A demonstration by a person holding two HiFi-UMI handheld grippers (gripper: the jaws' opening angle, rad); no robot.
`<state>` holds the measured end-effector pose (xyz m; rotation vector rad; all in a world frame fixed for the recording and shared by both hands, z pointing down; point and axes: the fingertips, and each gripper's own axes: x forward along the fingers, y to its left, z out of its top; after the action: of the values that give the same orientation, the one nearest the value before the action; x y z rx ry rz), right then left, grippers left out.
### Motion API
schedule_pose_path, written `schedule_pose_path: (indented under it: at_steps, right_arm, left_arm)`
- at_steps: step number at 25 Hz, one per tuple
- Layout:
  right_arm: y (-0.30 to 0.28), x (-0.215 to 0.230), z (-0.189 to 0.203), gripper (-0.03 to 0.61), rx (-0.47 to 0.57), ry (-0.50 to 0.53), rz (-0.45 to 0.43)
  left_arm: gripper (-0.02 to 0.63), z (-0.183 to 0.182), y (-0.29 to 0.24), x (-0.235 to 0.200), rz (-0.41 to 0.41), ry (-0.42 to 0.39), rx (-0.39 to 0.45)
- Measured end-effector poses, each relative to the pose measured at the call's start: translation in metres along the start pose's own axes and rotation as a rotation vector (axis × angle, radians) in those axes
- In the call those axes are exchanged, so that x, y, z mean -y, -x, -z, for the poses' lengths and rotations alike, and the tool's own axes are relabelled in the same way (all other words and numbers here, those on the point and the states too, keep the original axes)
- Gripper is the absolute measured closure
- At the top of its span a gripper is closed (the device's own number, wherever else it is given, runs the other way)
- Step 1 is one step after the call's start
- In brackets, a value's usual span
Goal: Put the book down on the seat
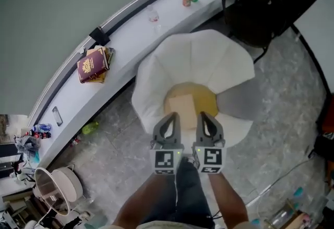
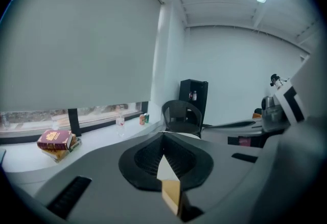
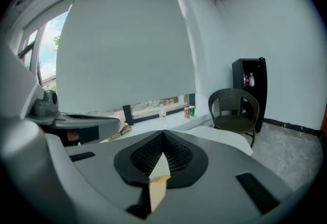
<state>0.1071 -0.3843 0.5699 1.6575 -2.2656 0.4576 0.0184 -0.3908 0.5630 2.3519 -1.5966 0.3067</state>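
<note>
Claws hover closed and empty, left claw [image 1: 172, 117] beside right claw [image 1: 203, 116], over the front rim of the white petal-shaped chair [image 1: 193, 56], whose yellow round seat [image 1: 206, 98] carries the flat tan book [image 1: 182, 110].

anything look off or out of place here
What looks like a green bottle lies on the floor below the window ledge, and the stack of books on that ledge is fanned askew. The book lies flat on the chair's seat.

A book [image 1: 182, 110] lies on the seat [image 1: 206, 97], ledge [image 1: 136, 35] at left.
</note>
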Motion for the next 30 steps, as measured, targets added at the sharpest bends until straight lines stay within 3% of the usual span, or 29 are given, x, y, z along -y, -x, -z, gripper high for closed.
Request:
schedule_pose_path:
  at_steps: [7, 19, 24, 30]
  right_arm:
    - [0.056, -0.017, -0.109, 0.575, 0.172, 0.076, -0.031]
    - [0.151, -0.046, -0.229, 0.575, 0.278, 0.157, -0.011]
    - [0.169, -0.05, -0.257, 0.575, 0.342, 0.186, 0.002]
    - [0.175, -0.059, -0.264, 0.575, 0.365, 0.205, -0.009]
  left_arm:
    - [0.607, -0.09, 0.038, 0.013, -0.002, -0.011, 0.135]
    - [0.607, -0.212, 0.121, -0.011, -0.052, -0.11, 0.231]
    - [0.607, -0.238, 0.142, -0.01, -0.031, -0.128, 0.278]
    - [0.606, -0.253, 0.155, -0.009, -0.022, -0.155, 0.317]
